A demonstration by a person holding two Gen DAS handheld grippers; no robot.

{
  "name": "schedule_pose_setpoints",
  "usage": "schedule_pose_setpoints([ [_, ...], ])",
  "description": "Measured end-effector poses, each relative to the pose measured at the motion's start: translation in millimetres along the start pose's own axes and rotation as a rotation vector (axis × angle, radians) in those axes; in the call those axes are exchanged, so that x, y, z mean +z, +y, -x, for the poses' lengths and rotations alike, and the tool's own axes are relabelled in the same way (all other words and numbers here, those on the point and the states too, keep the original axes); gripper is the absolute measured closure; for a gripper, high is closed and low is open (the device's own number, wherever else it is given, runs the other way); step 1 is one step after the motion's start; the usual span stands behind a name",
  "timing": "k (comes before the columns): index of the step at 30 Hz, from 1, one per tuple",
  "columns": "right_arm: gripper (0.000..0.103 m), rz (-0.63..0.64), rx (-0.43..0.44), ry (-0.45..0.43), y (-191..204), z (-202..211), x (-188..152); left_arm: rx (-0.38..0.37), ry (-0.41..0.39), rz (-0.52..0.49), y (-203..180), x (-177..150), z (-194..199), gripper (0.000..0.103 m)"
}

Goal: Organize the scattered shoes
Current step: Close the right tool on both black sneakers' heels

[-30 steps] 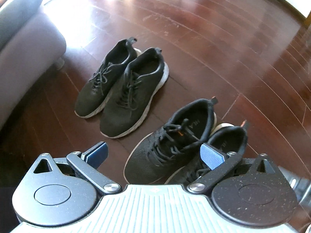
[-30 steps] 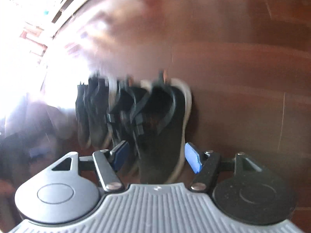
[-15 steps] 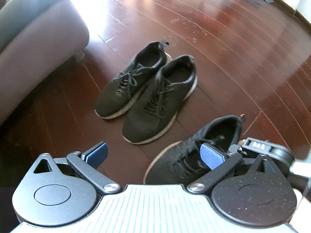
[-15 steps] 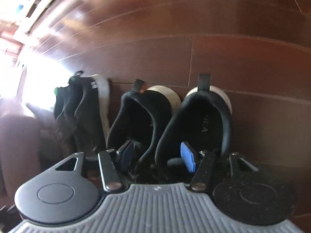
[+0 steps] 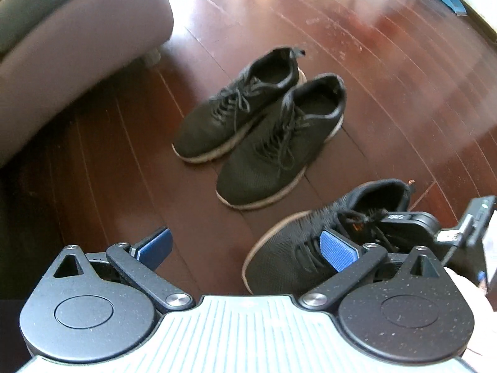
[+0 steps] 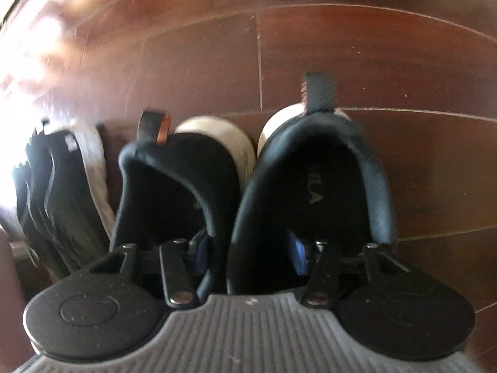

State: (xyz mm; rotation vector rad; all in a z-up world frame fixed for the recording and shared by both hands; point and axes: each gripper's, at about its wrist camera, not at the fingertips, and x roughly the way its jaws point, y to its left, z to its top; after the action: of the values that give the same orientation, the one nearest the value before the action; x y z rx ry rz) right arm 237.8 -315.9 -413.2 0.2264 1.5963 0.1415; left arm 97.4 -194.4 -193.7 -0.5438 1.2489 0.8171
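Right tongs [image 6: 248,253], half-open and closing, straddle the adjoining collars of two black mesh sneakers [image 6: 310,192]; left tongs [image 5: 245,247] gape empty.

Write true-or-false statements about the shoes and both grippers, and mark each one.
1. The left gripper is open and holds nothing. True.
2. The right gripper has one finger inside the left shoe and the other inside the right shoe. True.
3. The right gripper is clamped on one heel loop. False: its jaws have just been closing with the two shoes' adjoining collars between them, and they are not yet pinched.
4. The far pair of black sneakers sits on the sofa. False: it stands on the wooden floor, beside the grey sofa.
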Motion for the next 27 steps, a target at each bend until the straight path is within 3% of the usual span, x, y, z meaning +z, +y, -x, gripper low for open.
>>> schedule_pose_setpoints([
  [8,0.056,0.072,-0.079,0.017,16,-12,0,-0.008,0.006,-0.016,-7,-2,-3,0.001],
  [12,0.065,0.074,-0.062,-0.017,11,-6,-5,-0.015,0.001,-0.035,-11,-4,-2,0.001],
  [19,0.071,0.086,-0.016,-0.042,1,-1,-9,-0.015,-0.001,-0.020,-11,-9,2,0.001],
  [22,0.082,0.098,0.031,-0.050,-12,17,-13,-0.017,-0.009,-0.034,-15,-13,5,0.001],
  [27,0.082,0.052,0.081,-0.072,-36,40,-17,-0.024,-0.012,-0.050,-23,-19,9,0.001],
])
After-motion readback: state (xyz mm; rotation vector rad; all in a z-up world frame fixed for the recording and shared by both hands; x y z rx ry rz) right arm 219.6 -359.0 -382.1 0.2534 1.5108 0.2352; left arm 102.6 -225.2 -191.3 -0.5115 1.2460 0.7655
